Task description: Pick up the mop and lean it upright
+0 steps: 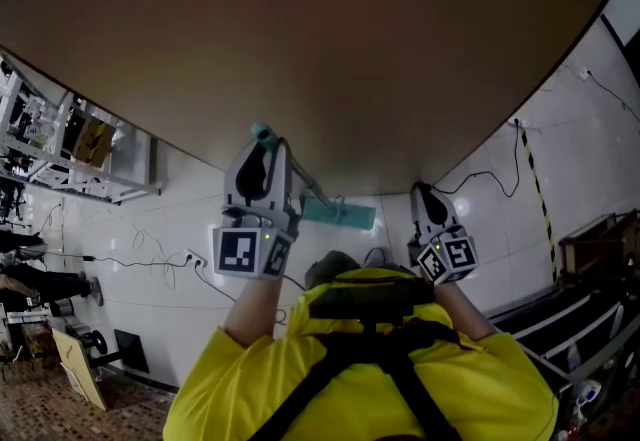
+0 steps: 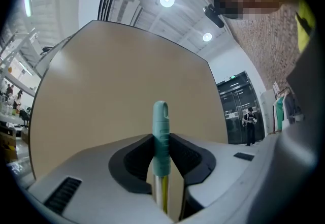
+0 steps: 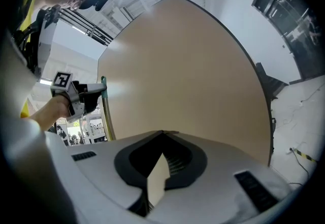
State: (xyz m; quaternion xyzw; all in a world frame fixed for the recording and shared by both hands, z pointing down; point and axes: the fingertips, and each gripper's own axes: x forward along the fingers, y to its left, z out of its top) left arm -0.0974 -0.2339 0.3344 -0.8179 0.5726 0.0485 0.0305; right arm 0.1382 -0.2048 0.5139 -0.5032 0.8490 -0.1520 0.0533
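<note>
The mop has a metal pole with a teal end cap (image 1: 262, 134) and a flat teal head (image 1: 340, 214) down on the white tiled floor by the tan wall panel (image 1: 330, 49). My left gripper (image 1: 265, 147) is shut on the top of the pole; in the left gripper view the teal cap (image 2: 160, 126) sticks up between the pads of the left gripper (image 2: 161, 142). My right gripper (image 1: 424, 195) hovers to the right, apart from the mop, and in its own view the right gripper (image 3: 162, 136) has its tips together with nothing in them. That view also shows the left gripper (image 3: 94, 97) on the pole (image 3: 105, 119).
A big tan panel fills the space ahead. Metal shelving (image 1: 60, 144) stands at the left, with cables and a power strip (image 1: 195, 257) on the tiles. Black-and-yellow tape (image 1: 535, 174) and a wooden crate (image 1: 600, 244) are at the right. A person (image 2: 250, 125) stands far off.
</note>
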